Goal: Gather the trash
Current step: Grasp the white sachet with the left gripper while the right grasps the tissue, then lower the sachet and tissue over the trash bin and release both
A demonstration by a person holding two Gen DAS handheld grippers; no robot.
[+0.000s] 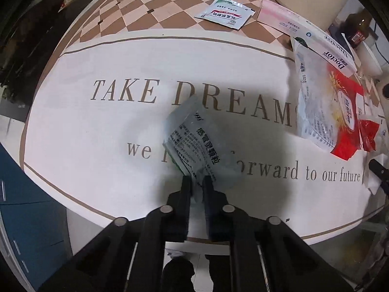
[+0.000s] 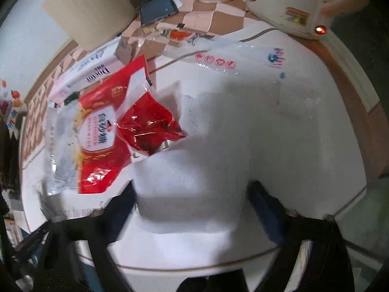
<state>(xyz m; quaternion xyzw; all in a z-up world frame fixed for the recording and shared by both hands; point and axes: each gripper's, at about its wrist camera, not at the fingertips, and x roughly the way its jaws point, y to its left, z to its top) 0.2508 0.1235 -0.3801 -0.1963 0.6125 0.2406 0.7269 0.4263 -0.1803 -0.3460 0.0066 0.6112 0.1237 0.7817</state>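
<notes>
The left gripper (image 1: 197, 182) pinches a corner of a silver sachet (image 1: 192, 141) over the white tablecloth (image 1: 85, 133), with bare cloth to its left. The right gripper (image 2: 192, 194) stands open astride what seems a tissue (image 2: 189, 189). Beyond, only the right view shows a red wrapper (image 2: 148, 129) and a clear bag (image 2: 233, 56).

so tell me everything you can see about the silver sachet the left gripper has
The silver sachet is a flat, foil-like packet, crinkled and shiny, printed with black Chinese text in a large heading and dense small lines, with a bit of green at its lower left edge. The left gripper is shut on its near corner. It slants away from the fingers, tilted, over the white tablecloth and covers part of its printed lettering. Whether its far end rests on the cloth I cannot tell. Nothing else touches it.
</notes>
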